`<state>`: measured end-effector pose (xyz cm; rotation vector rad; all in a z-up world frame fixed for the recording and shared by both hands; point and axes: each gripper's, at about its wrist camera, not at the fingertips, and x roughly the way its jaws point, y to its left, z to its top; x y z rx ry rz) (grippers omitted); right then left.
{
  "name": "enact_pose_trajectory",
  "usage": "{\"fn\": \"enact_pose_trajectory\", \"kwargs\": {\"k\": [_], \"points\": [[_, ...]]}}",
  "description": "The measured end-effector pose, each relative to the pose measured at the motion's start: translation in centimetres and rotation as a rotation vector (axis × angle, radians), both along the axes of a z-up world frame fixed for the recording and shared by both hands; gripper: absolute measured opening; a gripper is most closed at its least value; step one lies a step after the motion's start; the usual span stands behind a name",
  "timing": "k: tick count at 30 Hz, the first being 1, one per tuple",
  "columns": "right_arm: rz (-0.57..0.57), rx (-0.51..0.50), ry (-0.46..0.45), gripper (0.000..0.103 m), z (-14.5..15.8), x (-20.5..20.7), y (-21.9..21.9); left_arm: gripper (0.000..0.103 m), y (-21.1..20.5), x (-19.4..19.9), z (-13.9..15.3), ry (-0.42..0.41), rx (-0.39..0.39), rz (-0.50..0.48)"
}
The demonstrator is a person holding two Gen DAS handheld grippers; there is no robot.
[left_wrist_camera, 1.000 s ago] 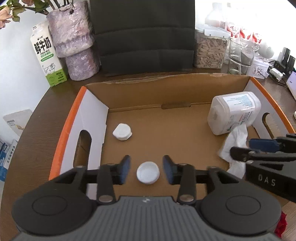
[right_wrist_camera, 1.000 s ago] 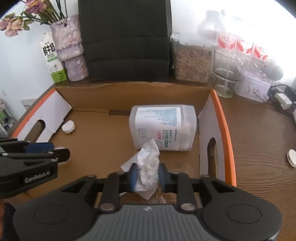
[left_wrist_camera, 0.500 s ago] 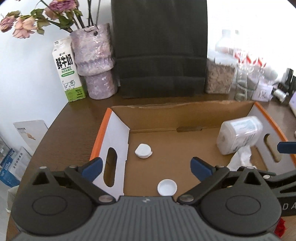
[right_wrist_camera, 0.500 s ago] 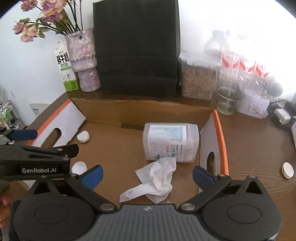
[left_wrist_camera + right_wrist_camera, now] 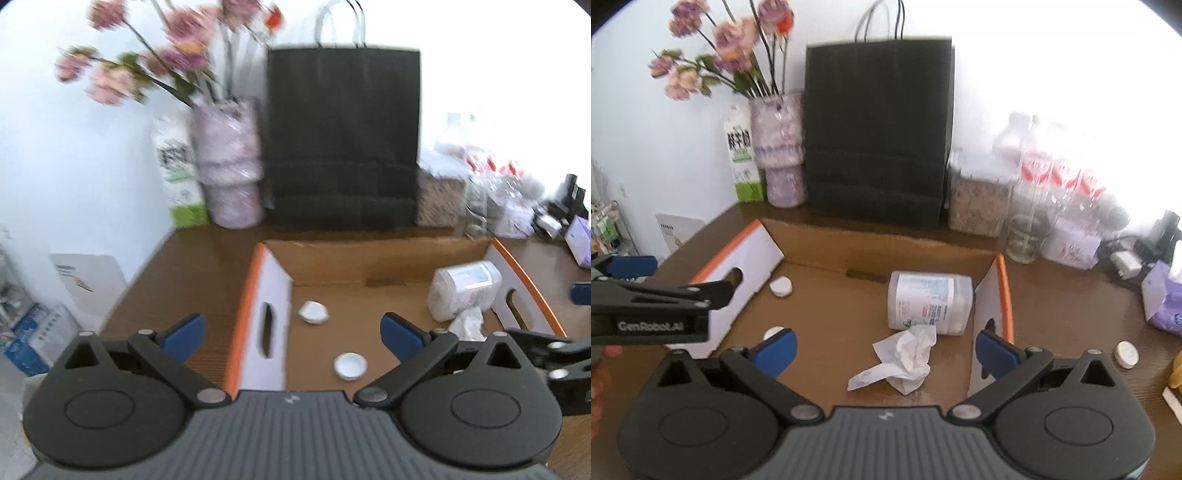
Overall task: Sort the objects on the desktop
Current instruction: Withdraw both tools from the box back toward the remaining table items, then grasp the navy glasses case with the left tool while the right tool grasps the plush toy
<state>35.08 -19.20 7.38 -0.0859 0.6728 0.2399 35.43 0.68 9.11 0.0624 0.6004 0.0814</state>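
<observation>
Both grippers have let go and lifted back from the shallow cardboard box (image 5: 820, 236). The left gripper (image 5: 291, 334), formerly closing around the round white plastic cap (image 5: 350, 365), now gapes. The right gripper (image 5: 884, 349) has released the crumpled white tissue (image 5: 905, 358), which lies loose on the box floor.

Flowers (image 5: 147, 70) smeared by motion blur at ten o'clock, milk carton (image 5: 181, 177) print unreadable, right gripper (image 5: 554, 354) cut off at three o'clock, bottle (image 5: 929, 302) label too small to read.
</observation>
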Motion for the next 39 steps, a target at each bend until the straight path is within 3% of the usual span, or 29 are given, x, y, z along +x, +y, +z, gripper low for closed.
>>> {"fn": "enact_pose_trajectory", "kwargs": {"k": [8, 13, 18, 23, 30, 39], "points": [[0.031, 0.015, -0.107, 0.103, 1.8, -6.8, -1.3, 0.103, 2.3, -6.9, 1.1, -0.09, 0.011, 0.016], [0.039, 0.047, -0.084, 0.103, 0.3, -10.6, -2.3, 0.103, 3.3, -10.6, -0.1, -0.09, 0.0, 0.035], [0.021, 0.06, -0.057, 0.103, -2.0, -13.8, -2.7, 0.103, 4.0, -13.8, -1.7, -0.091, -0.071, 0.058], [-0.007, 0.035, -0.021, 0.103, -4.8, -16.0, -2.6, 0.103, 4.0, -15.6, -3.9, -0.035, -0.136, 0.066], [0.01, -0.016, 0.001, 0.103, -6.8, -18.1, -2.2, 0.103, 3.7, -17.5, -5.6, -0.008, -0.117, 0.08], [0.053, -0.109, -0.017, 0.103, -7.5, -17.3, -1.2, 0.103, 2.7, -17.1, -6.0, 0.008, -0.094, 0.047]]}}
